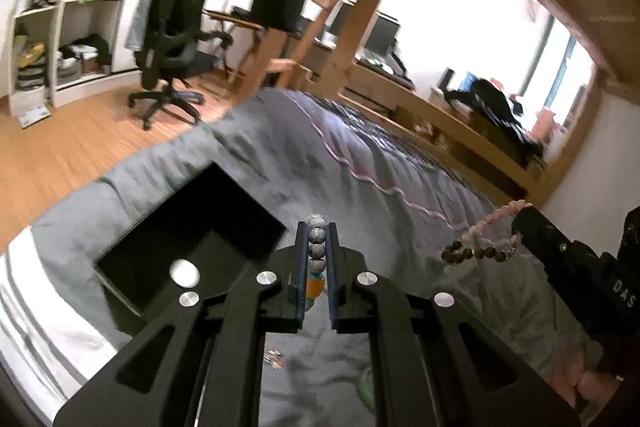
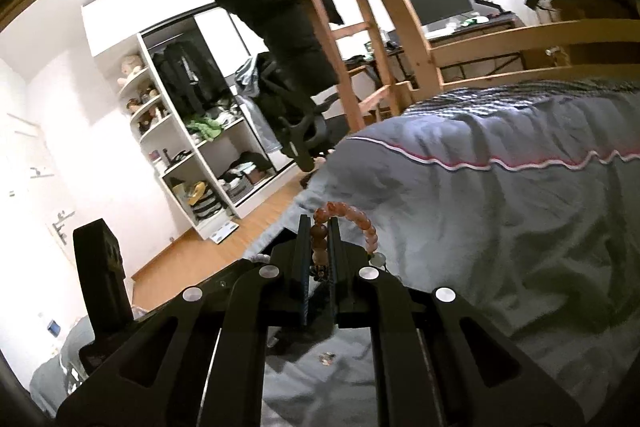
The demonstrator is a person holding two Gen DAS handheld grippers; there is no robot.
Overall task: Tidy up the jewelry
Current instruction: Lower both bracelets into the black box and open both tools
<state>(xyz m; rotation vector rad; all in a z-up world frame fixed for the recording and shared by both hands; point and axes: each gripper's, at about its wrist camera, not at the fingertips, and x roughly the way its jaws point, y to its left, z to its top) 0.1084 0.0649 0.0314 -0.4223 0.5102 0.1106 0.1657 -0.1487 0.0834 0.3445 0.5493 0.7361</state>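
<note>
Clamped between the closed jaws of the left gripper (image 1: 317,227) is a speckled grey bead bracelet (image 1: 316,235), held above the grey bedspread (image 1: 280,155); a pink-and-dark bead bracelet (image 2: 320,233) is pinched by the right gripper (image 2: 320,223); a black box (image 1: 192,227) lies open on the bed just left.

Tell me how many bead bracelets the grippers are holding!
2. A speckled grey bead bracelet is pinched in the left gripper, above the black box. A pinkish-orange bead bracelet is pinched in the right gripper, over the grey bedspread. More may be hidden.
</note>
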